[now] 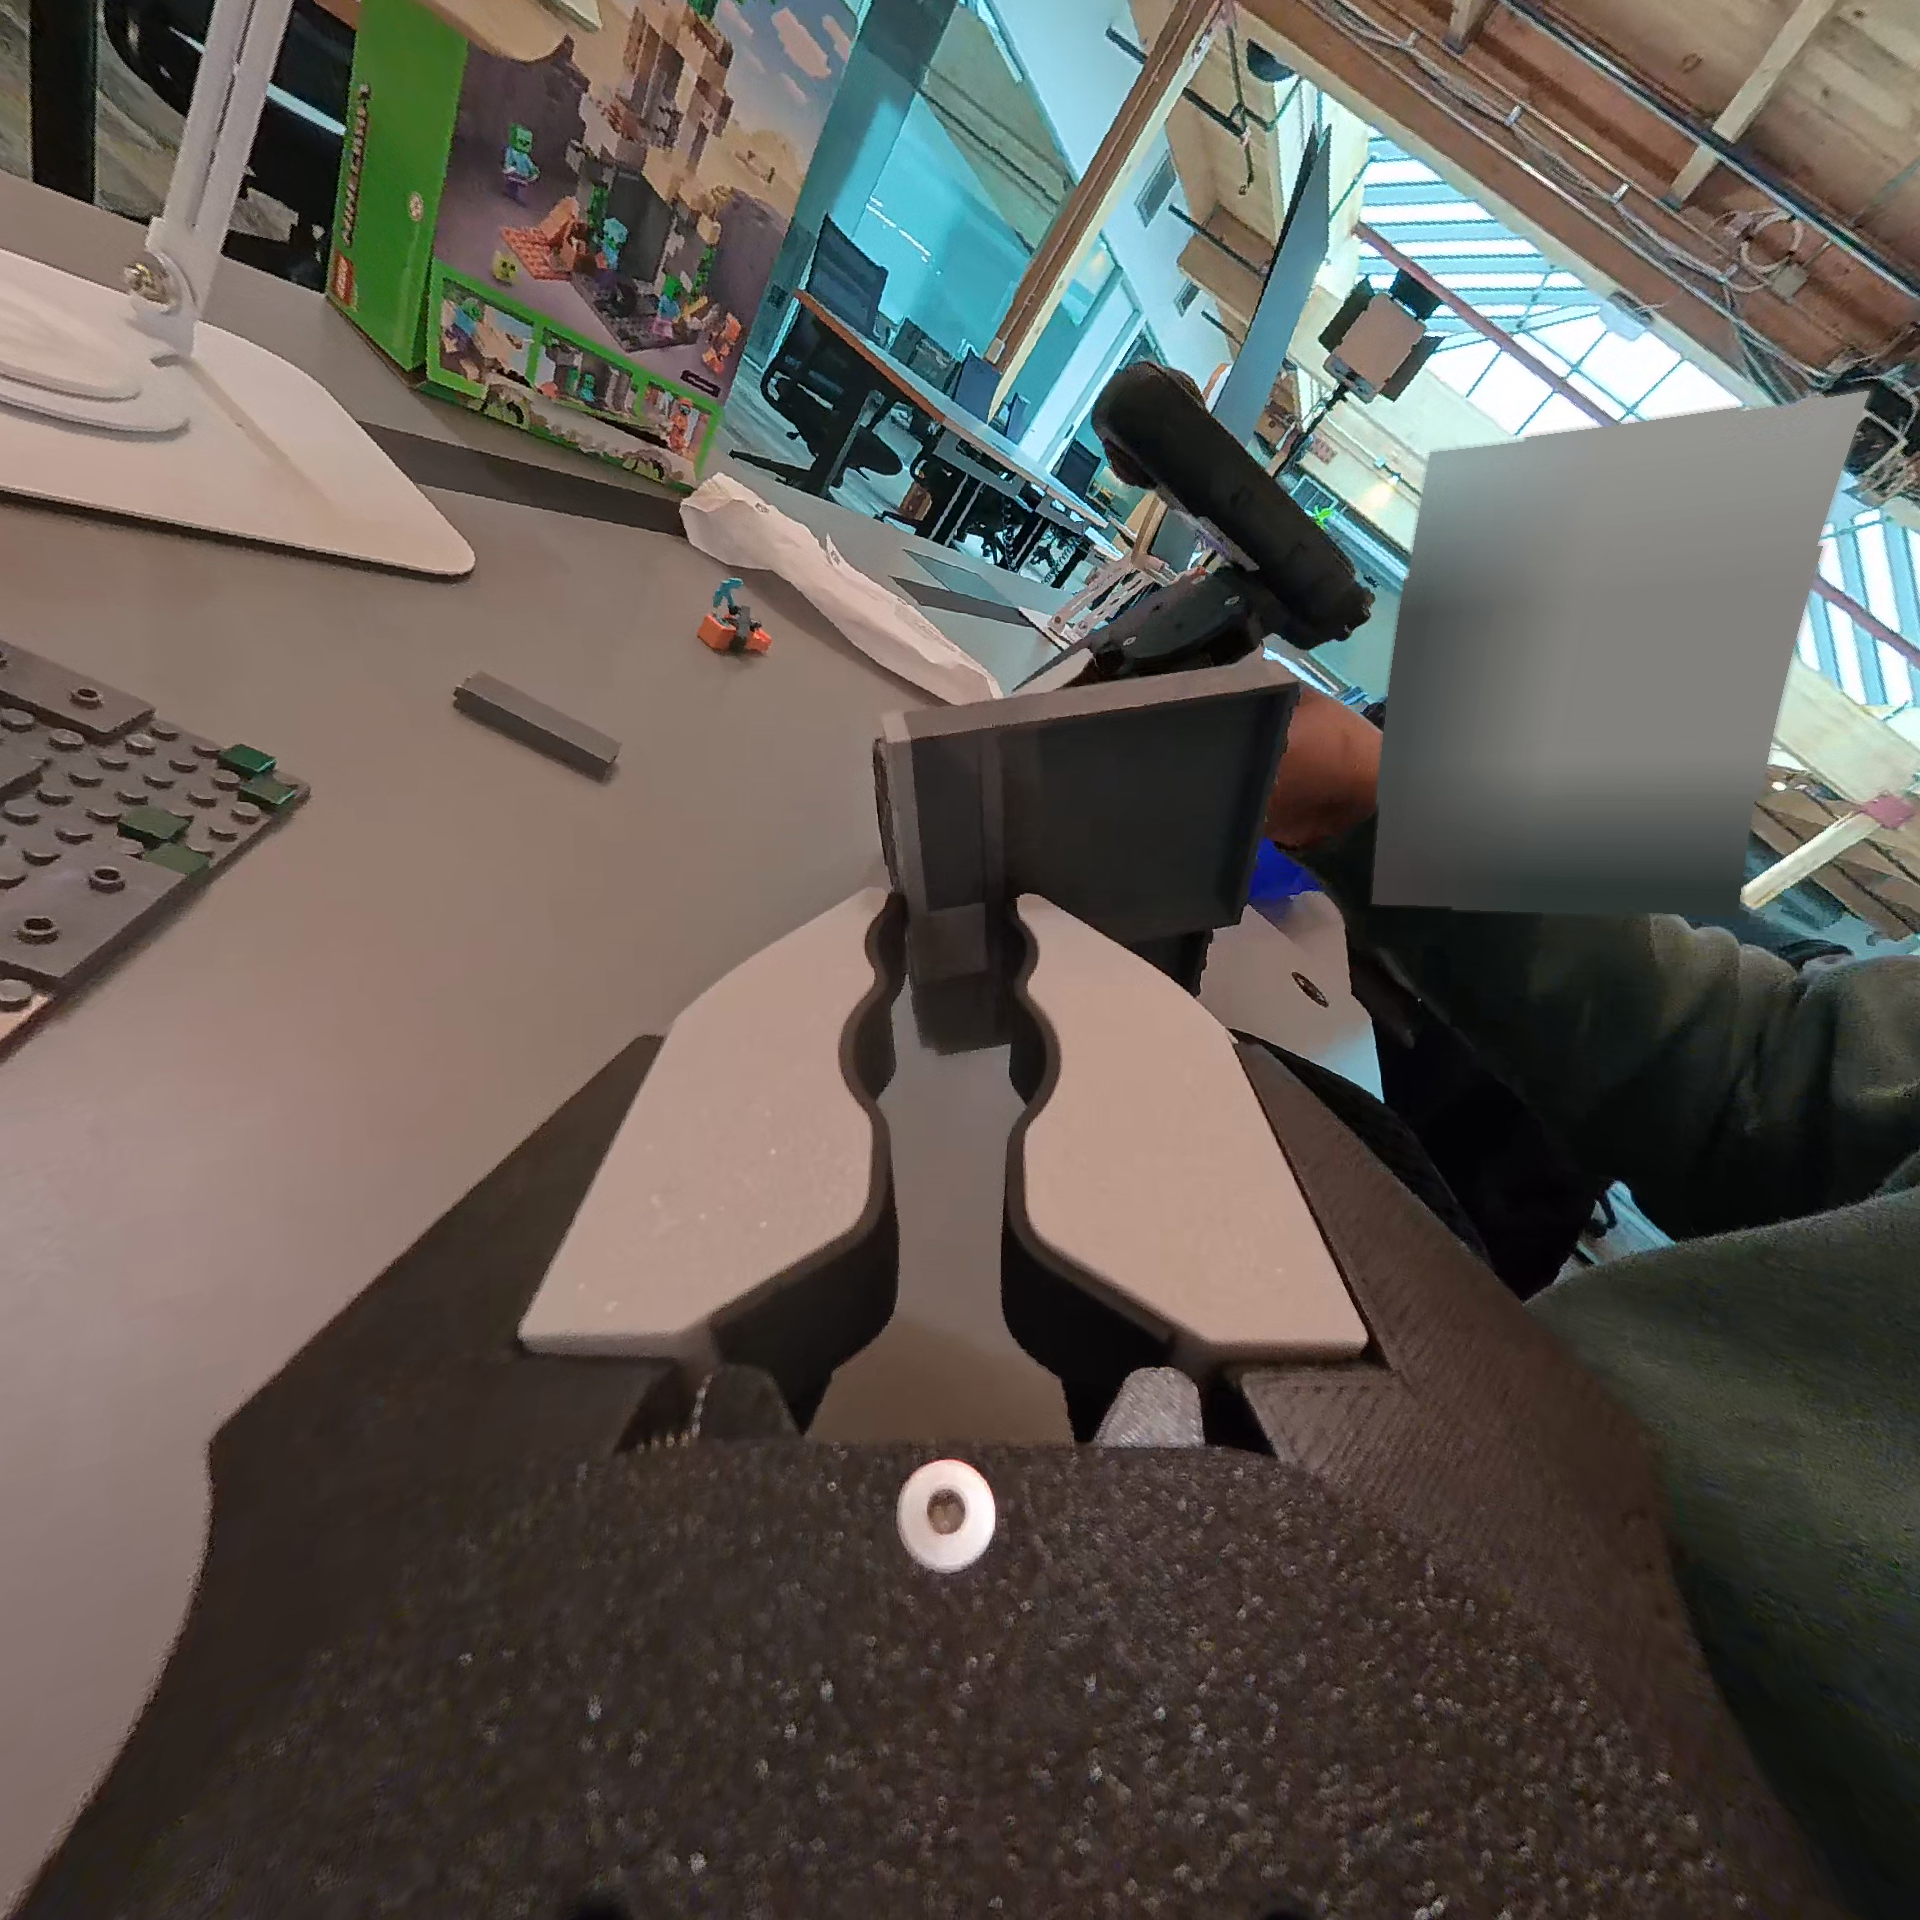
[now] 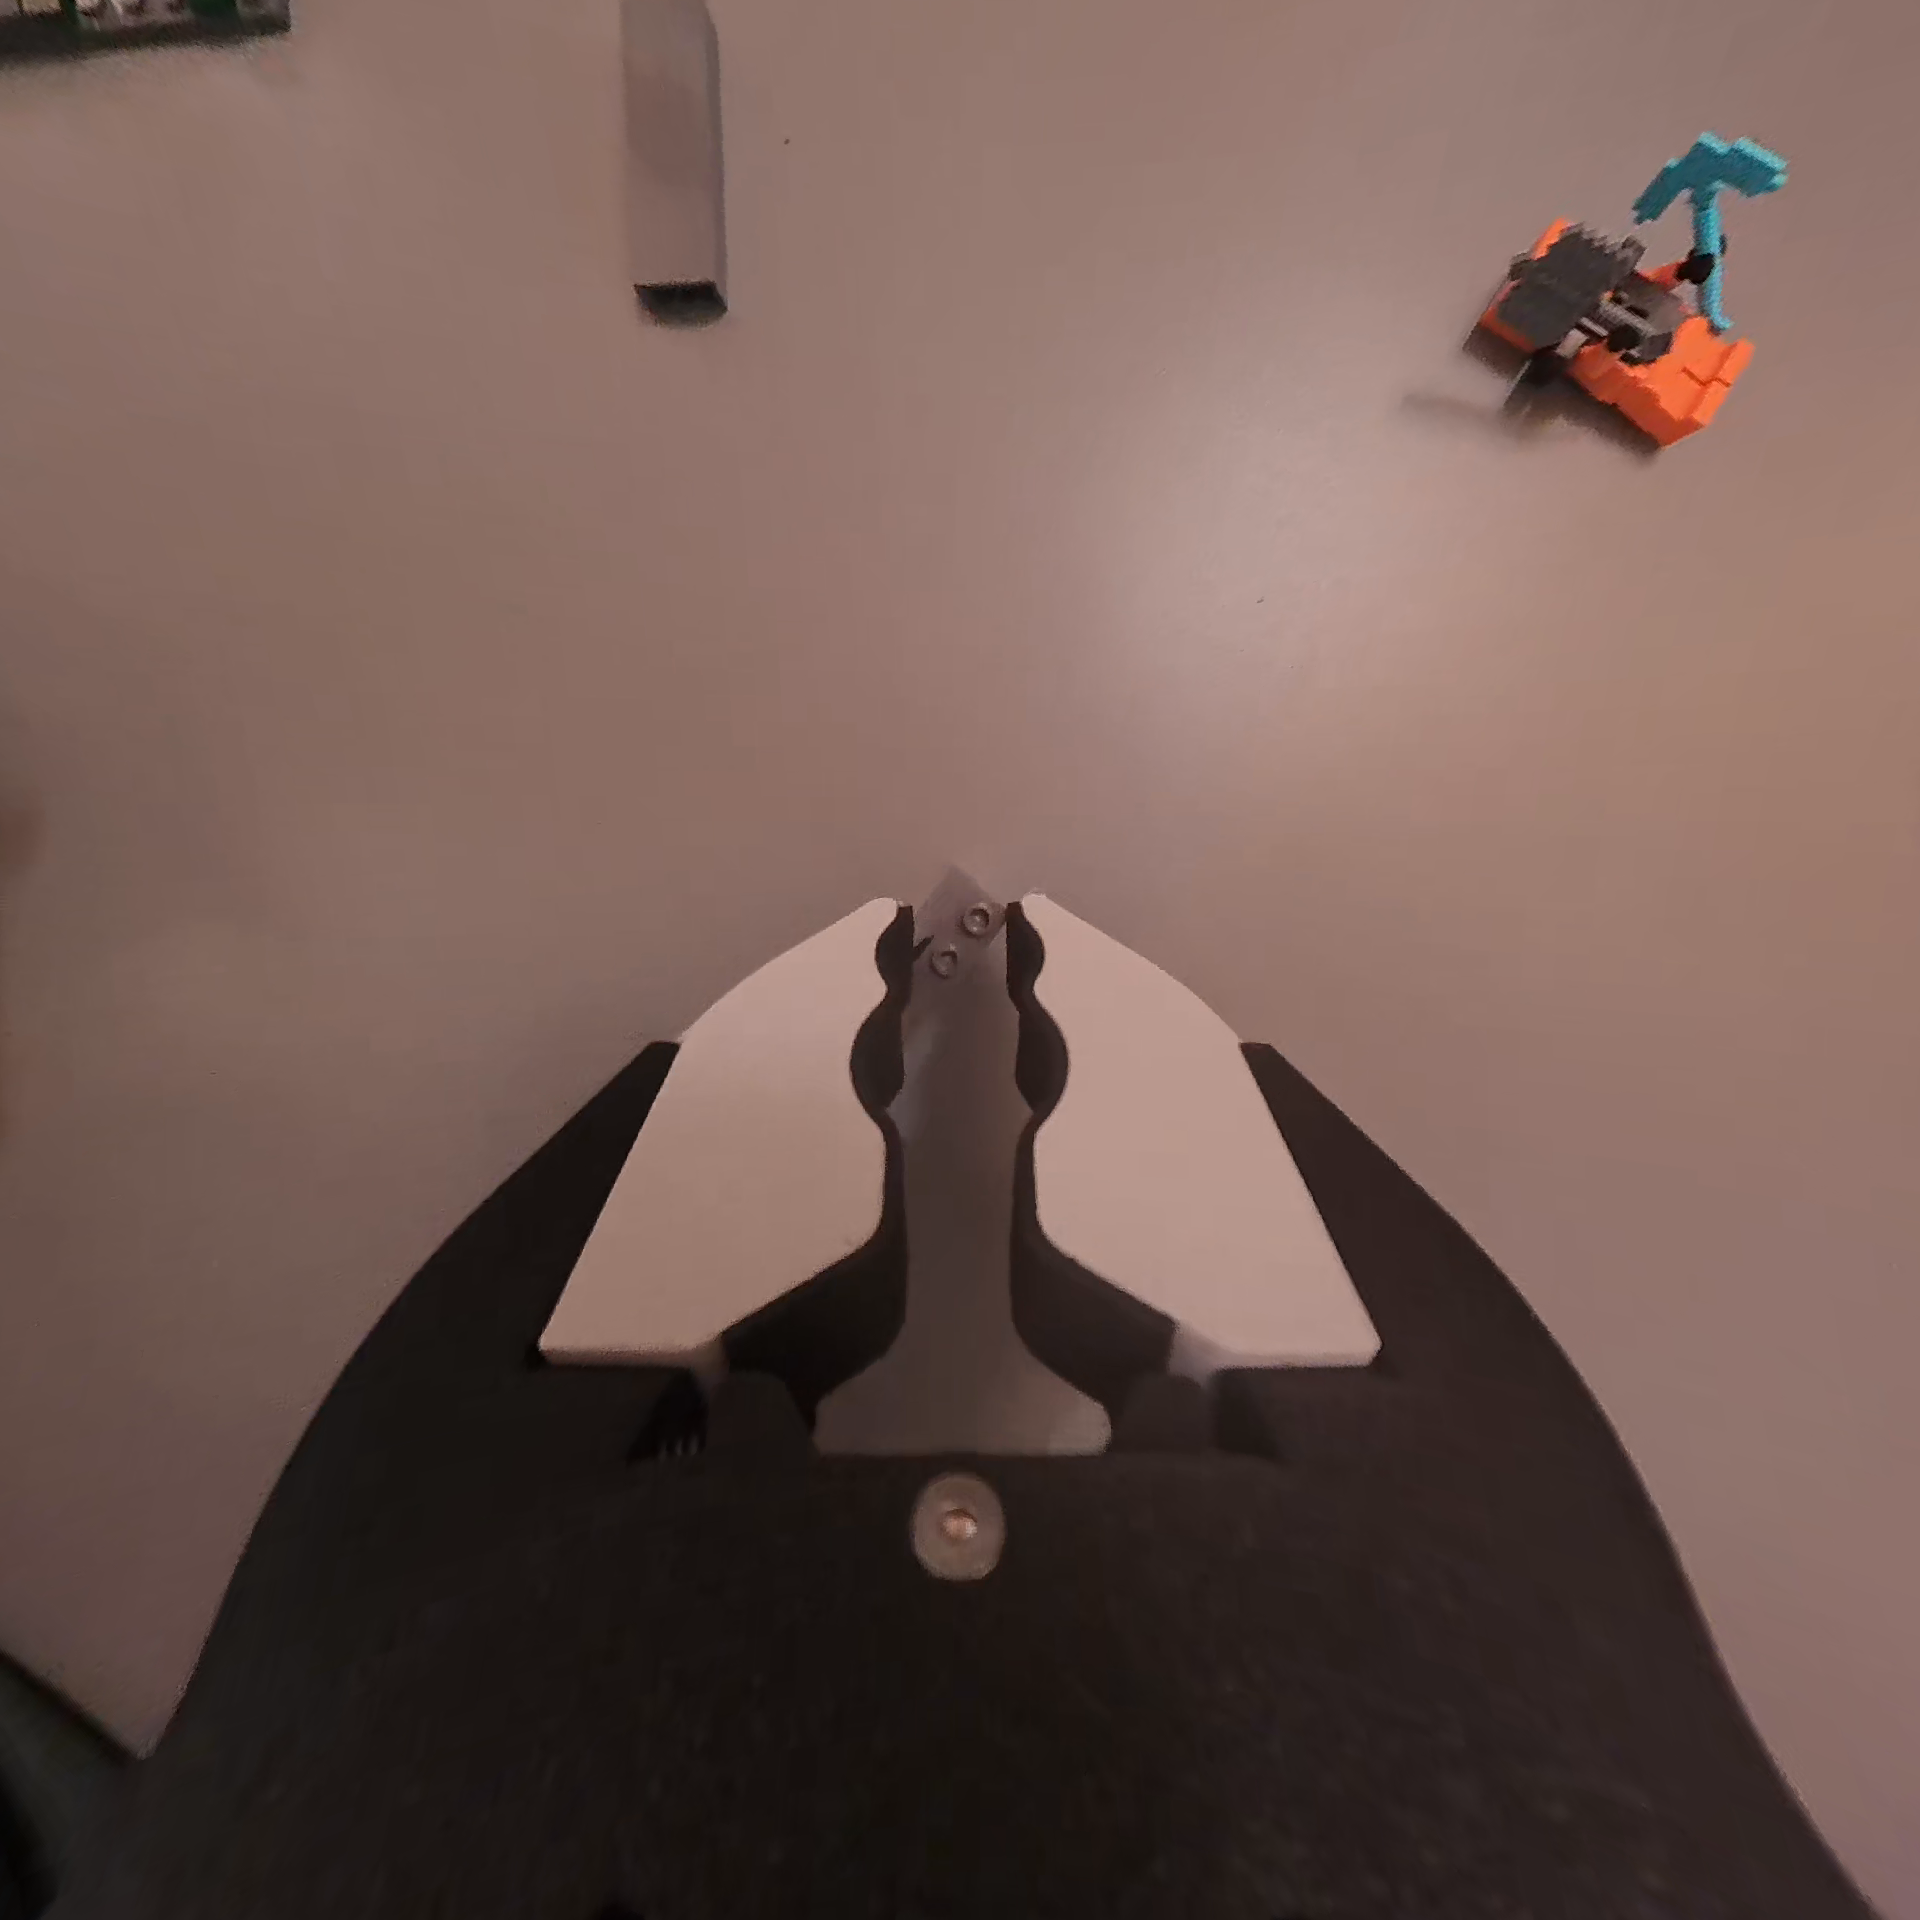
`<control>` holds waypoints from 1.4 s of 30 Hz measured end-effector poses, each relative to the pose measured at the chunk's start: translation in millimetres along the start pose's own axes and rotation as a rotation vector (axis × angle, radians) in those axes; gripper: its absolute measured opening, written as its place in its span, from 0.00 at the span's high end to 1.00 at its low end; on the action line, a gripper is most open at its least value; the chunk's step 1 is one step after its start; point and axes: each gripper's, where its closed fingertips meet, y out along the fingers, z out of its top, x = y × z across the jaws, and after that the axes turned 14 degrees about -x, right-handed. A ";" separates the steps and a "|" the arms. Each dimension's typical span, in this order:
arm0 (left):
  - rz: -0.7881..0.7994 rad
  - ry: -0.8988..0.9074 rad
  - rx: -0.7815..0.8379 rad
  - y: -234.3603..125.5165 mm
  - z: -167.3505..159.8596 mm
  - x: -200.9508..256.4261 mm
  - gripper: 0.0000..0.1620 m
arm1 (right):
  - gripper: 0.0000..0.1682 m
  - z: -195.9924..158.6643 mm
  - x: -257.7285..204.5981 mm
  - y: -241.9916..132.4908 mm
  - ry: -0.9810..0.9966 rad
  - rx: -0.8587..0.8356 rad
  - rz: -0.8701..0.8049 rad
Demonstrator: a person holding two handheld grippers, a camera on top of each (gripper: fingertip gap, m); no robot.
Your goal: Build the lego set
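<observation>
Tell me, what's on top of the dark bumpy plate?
Four small green tiles sit on the dark studded plate, near its right edge. Most of the plate runs out of view.

Dark studded baseplate (image 1: 114, 831) lies flat; orange minifigure (image 2: 1621, 312) lies toppled.

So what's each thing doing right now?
Left gripper: shut on grey panel piece, held off the table.
Right gripper: shut on small studded grey plate.
Grey long brick: lying flat.
Orange minifigure: lying down.
Lego box: standing upright.
</observation>
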 end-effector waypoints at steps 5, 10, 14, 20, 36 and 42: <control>-0.013 -0.007 -0.005 1.2 -1.2 1.2 0.89 | 0.91 -1.7 -3.7 0.8 -0.135 -0.089 0.008; -0.018 -0.019 -0.003 0.3 -1.2 -0.1 0.89 | 0.96 -3.2 -7.7 2.2 -0.461 -0.200 -0.038; -0.018 -0.018 0.003 -0.7 0.2 -0.2 0.89 | 0.95 -3.5 -3.3 2.3 -0.647 -0.247 -0.036; -0.022 -0.030 0.003 -0.7 -0.1 -2.0 0.89 | 0.95 -4.8 -0.7 3.8 -0.738 -0.266 -0.005; -0.021 -0.055 0.001 1.3 -2.9 -8.6 0.89 | 0.96 -4.6 -4.2 7.4 -0.700 -0.254 -0.074; -0.013 -0.040 0.066 -3.4 4.5 -10.1 0.89 | 0.96 22.5 -60.5 -30.6 -0.597 0.143 0.054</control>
